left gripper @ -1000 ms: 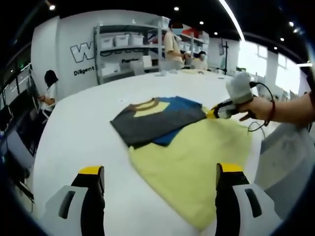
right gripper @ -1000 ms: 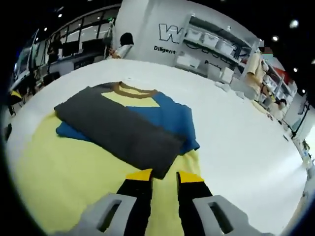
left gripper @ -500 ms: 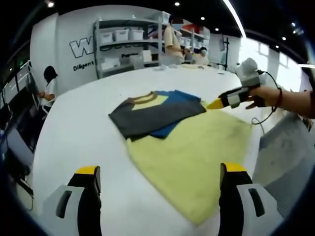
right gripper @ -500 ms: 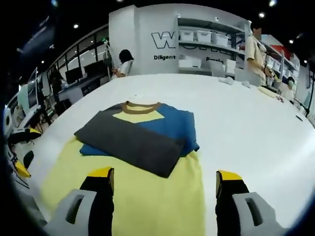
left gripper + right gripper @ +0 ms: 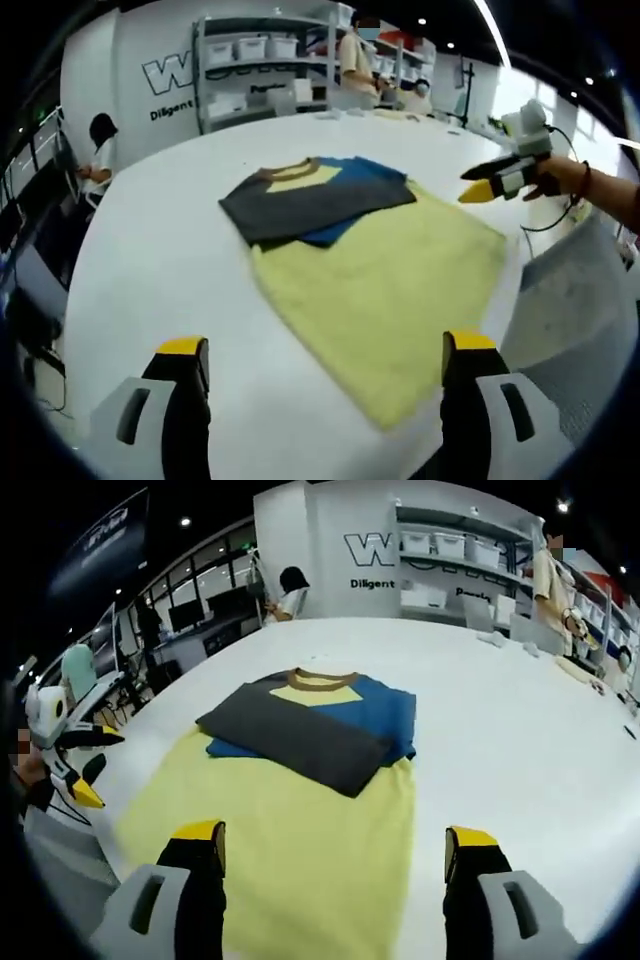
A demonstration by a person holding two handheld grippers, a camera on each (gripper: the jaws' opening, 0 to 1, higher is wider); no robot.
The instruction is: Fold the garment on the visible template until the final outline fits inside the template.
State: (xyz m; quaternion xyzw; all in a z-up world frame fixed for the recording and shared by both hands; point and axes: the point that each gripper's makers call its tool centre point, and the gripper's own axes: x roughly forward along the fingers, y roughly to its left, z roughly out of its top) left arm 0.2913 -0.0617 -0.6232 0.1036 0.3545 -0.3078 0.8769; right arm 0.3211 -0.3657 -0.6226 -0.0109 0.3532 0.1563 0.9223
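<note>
Yellow cloth, the template, lies flat on the white tabletop, and the folded garment sits across its far edge, part on the yellow and part spilling onto bare tabletop beyond. A grey flap is folded over the blue body, with the tan collar showing at the far end.

Both tongs are released and grasp nothing. The left tongs hover at the near end of the template with jaws wide apart, well clear of the garment. The right tongs stand just as wide, looking down the template from its other side; in the left gripper view they hang in the air off to the right, away from the cloth.

To my eye the risk is in the outline. The garment overhangs the template's far edge, so stopping now would probably fail the fit. Sliding it nearer by one corner could drag the grey flap open and undo the fold. A grab that goes too deep might pinch the yellow cloth along with the garment and rumple or shift the template. A single-sided pull could also skew the bundle.
</note>
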